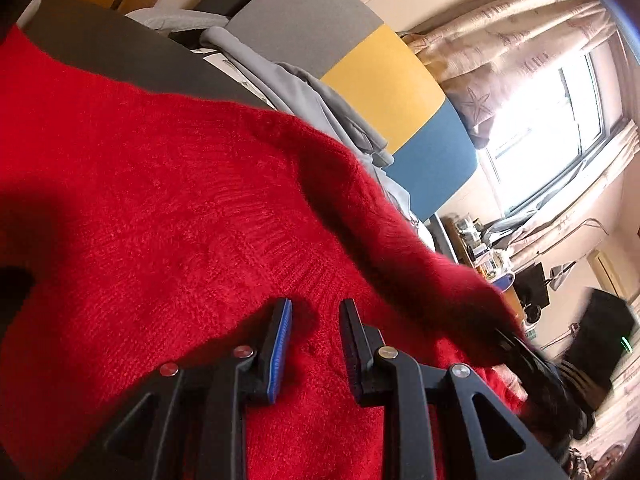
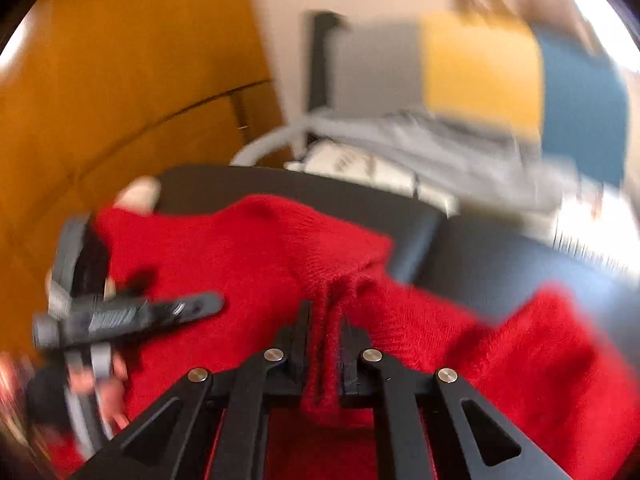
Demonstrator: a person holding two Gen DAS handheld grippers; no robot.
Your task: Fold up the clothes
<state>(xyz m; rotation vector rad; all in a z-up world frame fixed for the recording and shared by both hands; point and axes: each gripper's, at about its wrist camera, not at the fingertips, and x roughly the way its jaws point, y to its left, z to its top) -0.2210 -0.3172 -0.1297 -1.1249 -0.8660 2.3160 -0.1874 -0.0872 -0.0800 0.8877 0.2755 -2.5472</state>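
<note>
Your right gripper (image 2: 325, 330) is pinching a bunched ridge of the red sweater (image 2: 256, 256); your left gripper (image 1: 314, 324) is hovering with jaws apart over the knit, gripping nothing. Keep both hands moving level together so the fold lands square. The sweater is lying fuzzy and rumpled across the dark table (image 2: 224, 188).

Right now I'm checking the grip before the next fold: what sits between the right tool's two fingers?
A bunched fold of the red sweater, pinched between the right tool fingers; the right wrist view shows it.
</note>
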